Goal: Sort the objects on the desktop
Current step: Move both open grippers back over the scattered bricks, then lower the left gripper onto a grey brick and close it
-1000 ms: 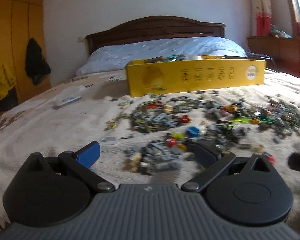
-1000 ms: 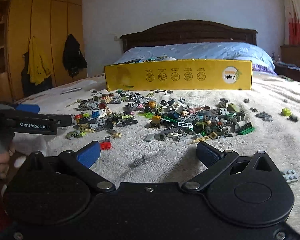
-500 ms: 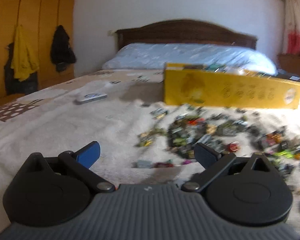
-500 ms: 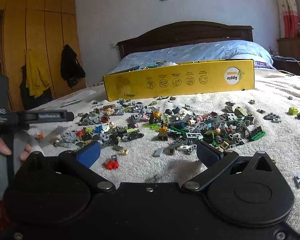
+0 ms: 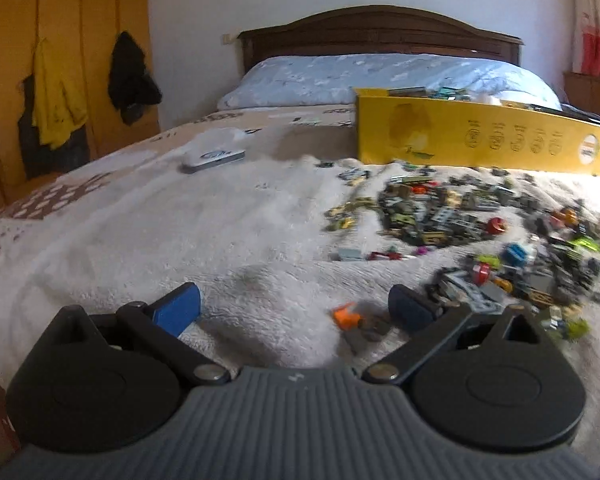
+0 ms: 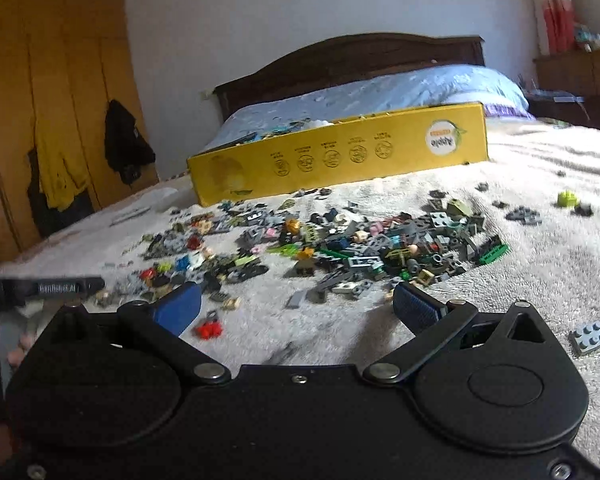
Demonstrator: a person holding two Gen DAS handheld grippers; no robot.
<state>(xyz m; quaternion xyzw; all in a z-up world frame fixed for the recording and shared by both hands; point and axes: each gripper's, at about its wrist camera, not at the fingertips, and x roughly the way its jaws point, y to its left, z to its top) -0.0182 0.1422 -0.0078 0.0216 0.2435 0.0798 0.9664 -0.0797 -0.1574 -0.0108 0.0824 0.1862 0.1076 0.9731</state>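
Note:
Several small toy bricks [image 5: 440,216] lie scattered in a heap on a white fleece blanket [image 5: 180,248]; the same heap [image 6: 360,248] fills the middle of the right wrist view. A long yellow box [image 5: 480,140] holding more pieces stands behind the heap, also seen as the yellow box [image 6: 340,156]. My left gripper [image 5: 296,308] is open, low over the blanket left of the heap, with an orange piece [image 5: 346,316] near its right finger. My right gripper [image 6: 296,304] is open over the heap's near edge, a red piece [image 6: 209,330] by its left finger.
A white remote-like device [image 5: 212,158] lies on the bed at the left. A grey brick [image 6: 590,338] and a lime piece [image 6: 567,199] lie apart at the right. A pillow [image 5: 380,76], headboard and wardrobe with hanging clothes [image 5: 56,108] stand behind. A hand holds the left gripper [image 6: 44,290].
The left gripper swung left and lower, so the heap now lies to its right and an orange piece appears by its finger. The right gripper tilted and moved closer to the heap.

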